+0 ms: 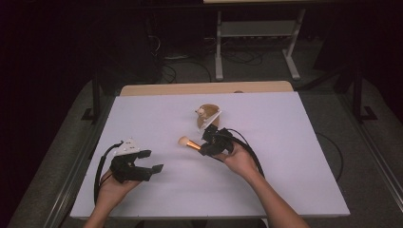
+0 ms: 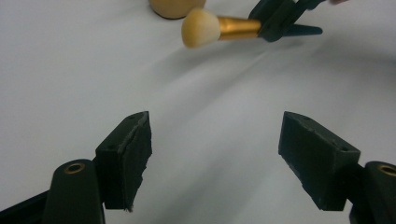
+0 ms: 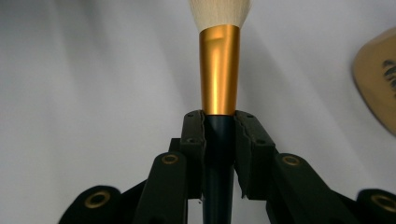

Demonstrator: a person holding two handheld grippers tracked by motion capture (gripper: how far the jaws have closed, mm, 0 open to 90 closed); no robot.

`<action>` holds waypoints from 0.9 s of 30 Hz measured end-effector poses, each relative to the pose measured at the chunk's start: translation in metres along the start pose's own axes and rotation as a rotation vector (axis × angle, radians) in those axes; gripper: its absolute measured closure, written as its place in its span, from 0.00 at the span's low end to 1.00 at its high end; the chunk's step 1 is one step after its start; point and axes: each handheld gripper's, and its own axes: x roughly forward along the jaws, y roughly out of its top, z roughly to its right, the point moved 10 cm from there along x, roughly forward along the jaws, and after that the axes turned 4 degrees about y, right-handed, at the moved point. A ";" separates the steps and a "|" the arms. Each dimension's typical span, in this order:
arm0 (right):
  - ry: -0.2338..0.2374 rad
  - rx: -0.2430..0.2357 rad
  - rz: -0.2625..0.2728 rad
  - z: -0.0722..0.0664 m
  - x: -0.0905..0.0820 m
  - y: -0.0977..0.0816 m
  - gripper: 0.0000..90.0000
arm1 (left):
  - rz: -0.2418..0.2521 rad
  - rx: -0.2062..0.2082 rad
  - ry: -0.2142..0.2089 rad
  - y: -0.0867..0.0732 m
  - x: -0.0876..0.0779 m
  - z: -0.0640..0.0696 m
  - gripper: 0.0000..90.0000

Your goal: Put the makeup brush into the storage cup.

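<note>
A makeup brush [image 1: 188, 143] with a pale bristle head, a gold ferrule and a dark handle is held above the white table [image 1: 285, 142] near its middle. My right gripper [image 1: 205, 146] is shut on the dark handle just behind the ferrule [image 3: 219, 70]. The bristle head [image 2: 200, 28] points toward the table's left. My left gripper [image 1: 153, 160] rests at the front left with its jaws wide apart and nothing between them [image 2: 215, 154]. Its pads [image 2: 130, 154] hover over bare table.
A small tan wooden bowl-like object [image 1: 207, 114] sits just behind the brush, beside the right gripper's grey plate. It shows as a tan rim [image 3: 378, 79] at the right edge of the right gripper view. A wooden board edge [image 1: 204, 88] runs along the table's far side.
</note>
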 end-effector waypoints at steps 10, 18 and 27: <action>0.033 -0.109 0.163 -0.037 -0.044 0.017 0.82 | 0.019 0.001 -0.100 0.032 0.010 0.024 0.28; 0.058 -0.195 0.243 -0.059 -0.055 0.015 0.82 | 0.024 -0.030 -0.243 0.059 0.022 0.052 0.36; 0.056 -0.240 0.254 -0.062 -0.046 0.001 0.82 | 0.006 -0.041 -0.349 0.068 0.029 0.063 0.65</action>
